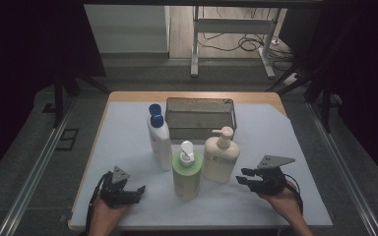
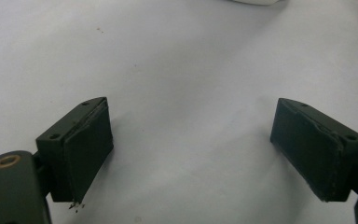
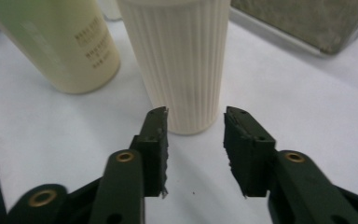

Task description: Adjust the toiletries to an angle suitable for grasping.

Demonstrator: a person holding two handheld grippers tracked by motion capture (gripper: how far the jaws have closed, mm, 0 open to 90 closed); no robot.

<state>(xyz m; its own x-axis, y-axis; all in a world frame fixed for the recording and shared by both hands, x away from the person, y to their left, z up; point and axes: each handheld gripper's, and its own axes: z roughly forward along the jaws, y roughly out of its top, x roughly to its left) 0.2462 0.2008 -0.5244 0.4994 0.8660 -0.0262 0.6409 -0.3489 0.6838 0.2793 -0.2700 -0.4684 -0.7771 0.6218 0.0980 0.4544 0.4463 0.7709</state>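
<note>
Three bottles stand mid-table: a white bottle with a blue cap [image 1: 158,140], a green pump bottle [image 1: 187,169] and a cream pump bottle [image 1: 220,155]. My right gripper [image 1: 241,176] is held just right of the cream bottle, pointing at it. In the right gripper view its jaws stand partly open [image 3: 196,112] with nothing between them, and the ribbed cream bottle [image 3: 182,60] rises just beyond the tips, apart from them. The green bottle [image 3: 60,42] leans at the upper left there. My left gripper [image 1: 139,191] rests near the front left, wide open [image 2: 192,100] over bare white cover.
A metal mesh basket [image 1: 200,118] sits behind the bottles at the table's far side; its corner [image 3: 307,18] is at the upper right of the right gripper view. A white cover [image 1: 275,142] lies over the wooden table. Dark curtains flank the table.
</note>
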